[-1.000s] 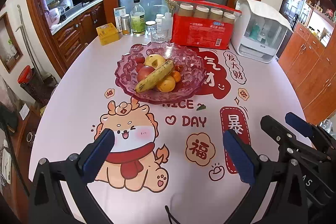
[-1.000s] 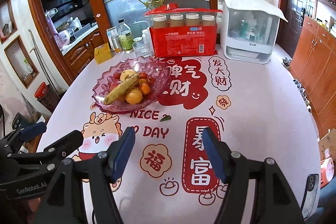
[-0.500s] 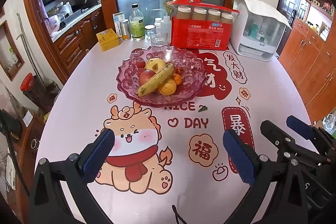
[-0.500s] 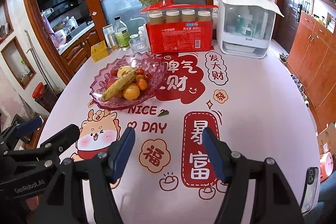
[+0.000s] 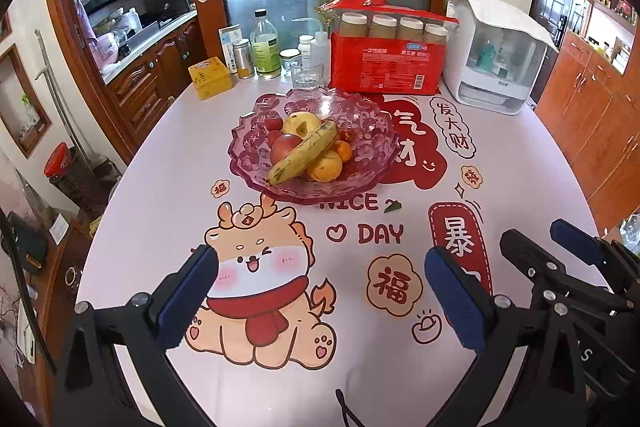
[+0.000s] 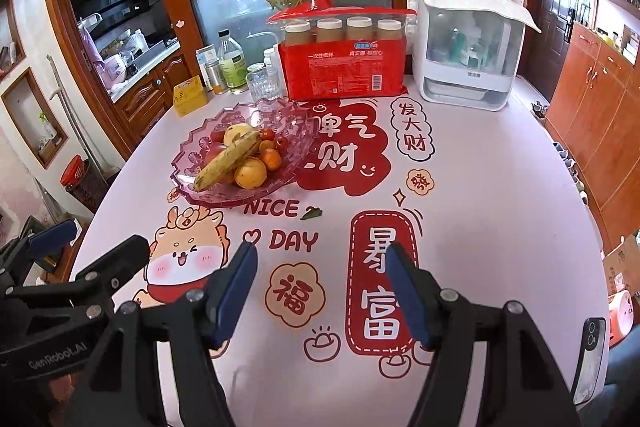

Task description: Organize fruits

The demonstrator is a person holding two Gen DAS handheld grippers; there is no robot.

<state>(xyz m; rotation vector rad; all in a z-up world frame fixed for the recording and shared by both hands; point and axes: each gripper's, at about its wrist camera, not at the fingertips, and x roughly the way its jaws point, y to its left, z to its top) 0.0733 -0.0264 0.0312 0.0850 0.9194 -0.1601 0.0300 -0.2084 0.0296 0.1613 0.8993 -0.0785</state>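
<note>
A pink glass bowl (image 5: 370, 163) (image 6: 188, 183) stands on the round table past the middle, left of centre in the right wrist view. In it lie a spotted banana (image 5: 306, 157) (image 6: 228, 165), a red apple (image 5: 286, 147), a yellow pear (image 5: 300, 123), an orange (image 5: 326, 167) (image 6: 251, 173) and small red and orange fruits. My left gripper (image 5: 320, 281) hangs open over the near part of the table, nothing between its blue pads. My right gripper (image 6: 320, 279) is open and empty too, to the right of the left one. Both stand well short of the bowl.
Behind the bowl are a glass (image 5: 306, 75), bottles (image 5: 265, 47), a yellow tin (image 5: 210, 77), a red pack of paper cups (image 5: 386, 47) and a white appliance (image 5: 496, 55). A small green leaf (image 5: 392, 206) lies on the printed tablecloth. A phone (image 6: 590, 359) rests at the near right edge.
Both views have tipped slightly, so the bowl sits a little lower in the picture than a second ago. Neither gripper has opened or shut, and the fruit lies as before.
</note>
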